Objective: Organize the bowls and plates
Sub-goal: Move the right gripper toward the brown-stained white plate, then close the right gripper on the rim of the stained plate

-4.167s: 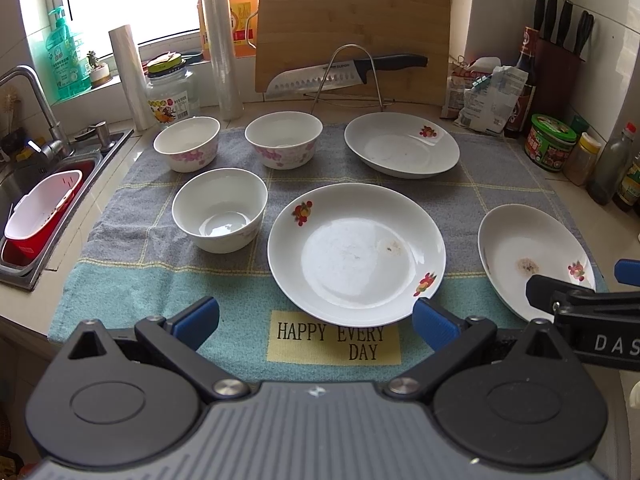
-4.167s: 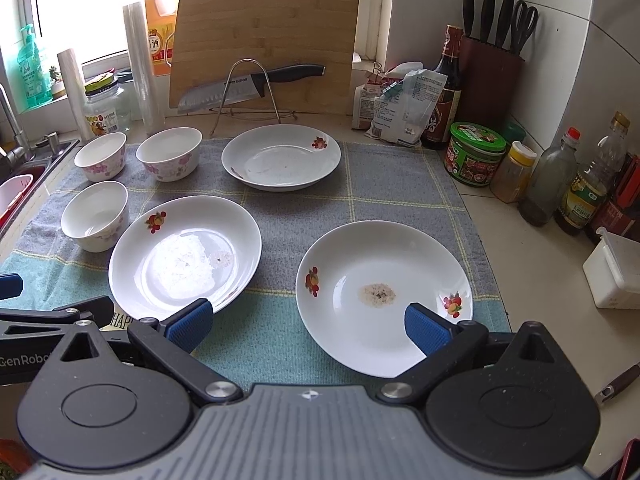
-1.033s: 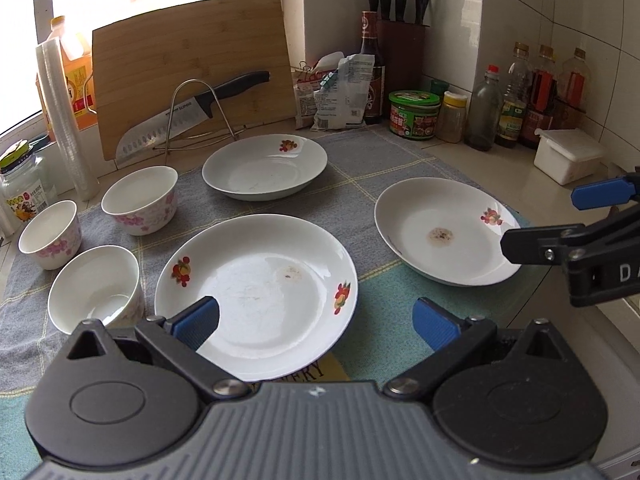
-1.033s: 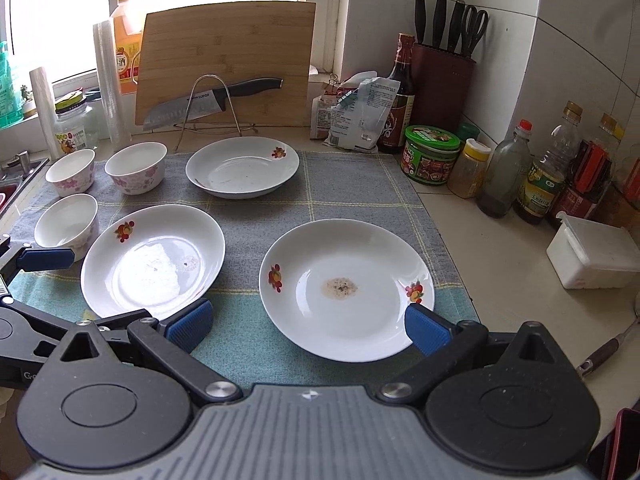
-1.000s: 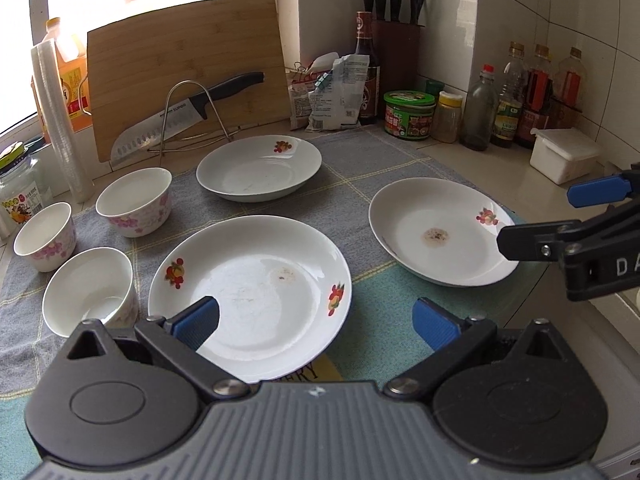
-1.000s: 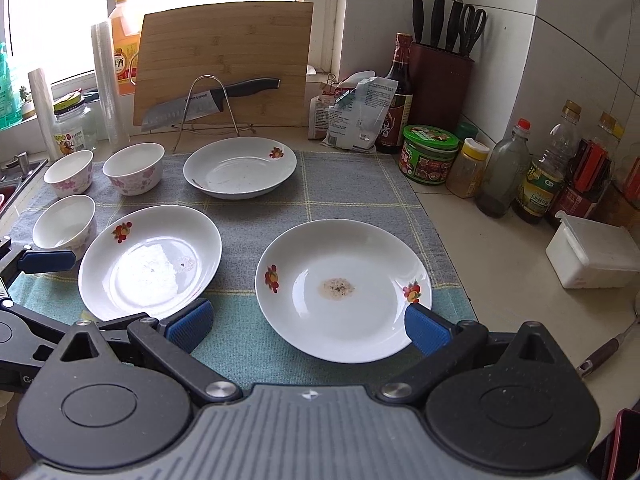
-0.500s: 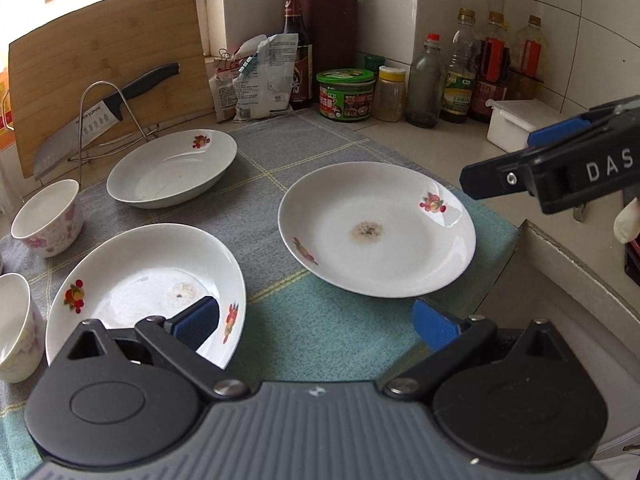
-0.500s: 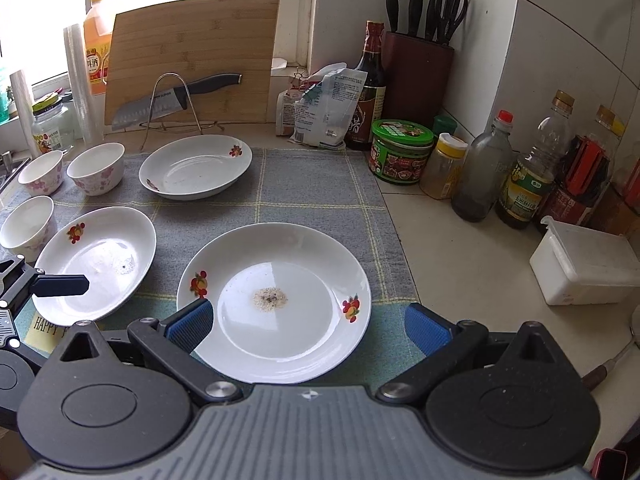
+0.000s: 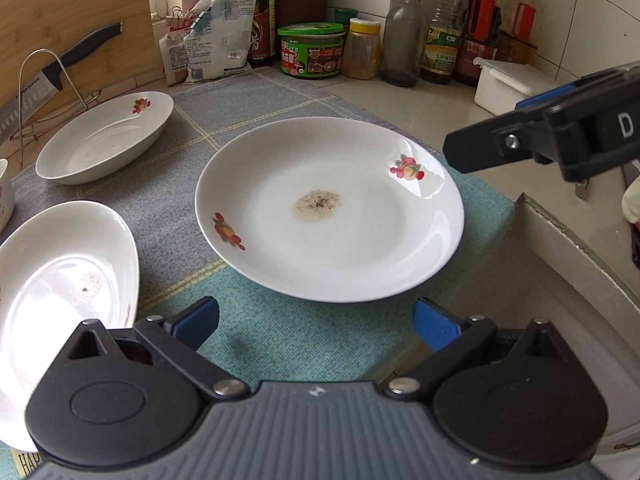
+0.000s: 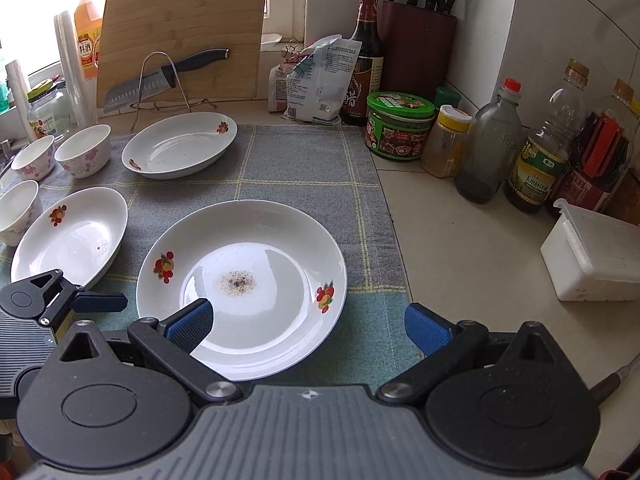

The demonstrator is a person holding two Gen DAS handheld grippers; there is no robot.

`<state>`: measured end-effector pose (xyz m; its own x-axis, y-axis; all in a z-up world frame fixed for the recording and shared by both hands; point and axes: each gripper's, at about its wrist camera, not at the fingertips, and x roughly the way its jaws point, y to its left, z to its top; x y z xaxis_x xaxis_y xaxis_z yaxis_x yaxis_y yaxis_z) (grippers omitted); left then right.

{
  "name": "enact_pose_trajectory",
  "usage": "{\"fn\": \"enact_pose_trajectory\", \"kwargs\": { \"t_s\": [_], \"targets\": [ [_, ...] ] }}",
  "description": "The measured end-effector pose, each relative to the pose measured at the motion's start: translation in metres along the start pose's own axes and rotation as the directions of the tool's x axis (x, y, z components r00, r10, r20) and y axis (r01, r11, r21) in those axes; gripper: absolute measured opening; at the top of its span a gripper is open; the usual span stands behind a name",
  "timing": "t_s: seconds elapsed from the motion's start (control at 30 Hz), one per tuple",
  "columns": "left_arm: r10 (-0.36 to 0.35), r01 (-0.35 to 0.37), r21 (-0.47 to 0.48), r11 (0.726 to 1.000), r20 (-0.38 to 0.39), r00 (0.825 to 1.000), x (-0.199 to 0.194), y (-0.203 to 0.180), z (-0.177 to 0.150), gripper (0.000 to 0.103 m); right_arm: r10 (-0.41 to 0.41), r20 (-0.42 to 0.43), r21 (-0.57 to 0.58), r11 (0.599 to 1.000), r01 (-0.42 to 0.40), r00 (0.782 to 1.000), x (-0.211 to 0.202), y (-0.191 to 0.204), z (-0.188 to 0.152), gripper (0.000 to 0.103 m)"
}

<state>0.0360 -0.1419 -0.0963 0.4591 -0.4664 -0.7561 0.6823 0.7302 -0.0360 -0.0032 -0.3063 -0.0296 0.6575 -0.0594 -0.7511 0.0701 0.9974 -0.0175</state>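
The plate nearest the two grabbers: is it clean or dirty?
Dirty. The plate lies flat on the cloth with a brownish speckled stain at its centre.

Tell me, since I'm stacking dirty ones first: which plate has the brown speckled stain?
The plate nearest the right tool, stained at its centre.

Both hand-held grippers now nearer stained plate (image 10: 256,272).

Knife (image 10: 168,74) on rack before cutting board (image 10: 180,28).
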Motion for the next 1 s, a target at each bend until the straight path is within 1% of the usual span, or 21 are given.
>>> {"fn": "enact_pose_trajectory", "kwargs": {
  "t_s": [0.13,0.2,0.37,0.5,0.67,0.8,0.87,1.0],
  "targets": [
    [-0.010,0.010,0.005,1.000,-0.010,1.000,0.008,-0.002,0.002,0.102,0.025,-0.028,0.001,1.000,-0.025,0.999,0.012,-0.006,-0.002,0.103],
    [-0.004,0.004,0.001,1.000,-0.015,1.000,0.011,-0.002,0.003,0.102,0.037,-0.036,0.003,0.999,-0.037,0.999,0.017,-0.008,-0.002,0.103],
    [0.023,-0.023,0.018,1.000,0.000,1.000,0.016,-0.002,0.006,0.102,0.071,-0.064,0.000,0.997,-0.071,0.995,0.034,-0.014,-0.001,0.103],
    [0.014,-0.014,0.041,0.999,0.009,1.000,0.018,-0.001,0.008,0.103,0.094,-0.084,-0.006,0.995,-0.095,0.992,0.046,-0.016,0.001,0.103],
    [-0.001,-0.001,0.059,0.998,0.024,1.000,0.021,0.000,0.009,0.103,0.138,-0.114,-0.017,0.990,-0.141,0.984,0.065,-0.019,0.008,0.103],
    [-0.018,0.014,0.076,0.997,0.060,0.998,0.020,0.001,0.005,0.103,0.162,-0.146,-0.039,0.985,-0.169,0.976,0.082,-0.018,0.011,0.103],
    [-0.020,0.015,0.075,0.997,0.065,0.998,0.020,0.001,0.004,0.103,0.176,-0.170,-0.044,0.981,-0.186,0.969,0.092,-0.018,0.012,0.103],
    [-0.022,0.017,0.077,0.997,0.069,0.997,0.020,0.002,0.004,0.103,0.202,-0.193,-0.065,0.974,-0.218,0.960,0.105,-0.017,0.015,0.103]
  ]
}}
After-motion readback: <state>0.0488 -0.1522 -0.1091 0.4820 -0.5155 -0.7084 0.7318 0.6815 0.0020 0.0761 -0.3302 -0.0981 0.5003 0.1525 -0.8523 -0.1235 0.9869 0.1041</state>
